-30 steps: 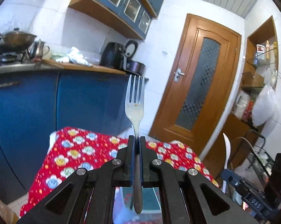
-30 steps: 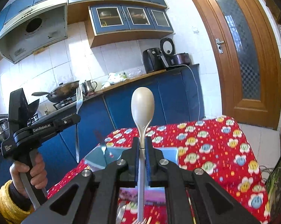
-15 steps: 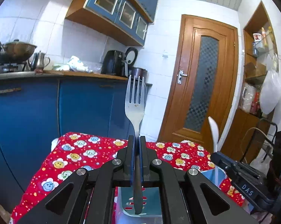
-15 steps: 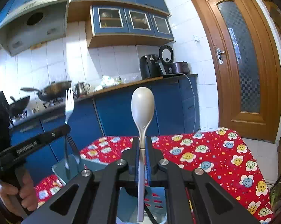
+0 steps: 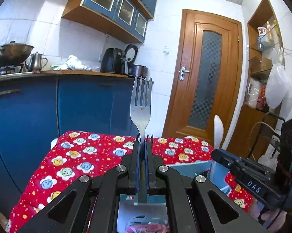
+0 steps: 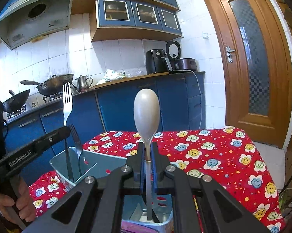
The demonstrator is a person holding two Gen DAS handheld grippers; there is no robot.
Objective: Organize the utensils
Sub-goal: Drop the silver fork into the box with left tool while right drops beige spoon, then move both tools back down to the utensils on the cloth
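My left gripper (image 5: pixel 141 141) is shut on a steel fork (image 5: pixel 140 104), held upright with tines up; its handle end hangs inside a light blue holder (image 5: pixel 142 211). It also shows in the right wrist view (image 6: pixel 66 104), handle down in the holder's left compartment (image 6: pixel 68 161), beside a second fork (image 6: pixel 76 141) standing there. My right gripper (image 6: pixel 148 149) is shut on a pale spoon (image 6: pixel 146 112), upright, bowl up, its handle reaching into the holder's near compartment (image 6: pixel 148 215). The spoon also shows in the left wrist view (image 5: pixel 218 130).
The holder stands on a table with a red smiley-flower cloth (image 6: pixel 213 151). Blue kitchen cabinets (image 6: pixel 126 104) with woks, a kettle and appliances are behind. A wooden door (image 6: pixel 248 62) is at the right, shelves (image 5: pixel 262 58) beyond it.
Both grippers have come lower and closer together over the blue holder. The fork's handle and the spoon's handle now reach down into its compartments.
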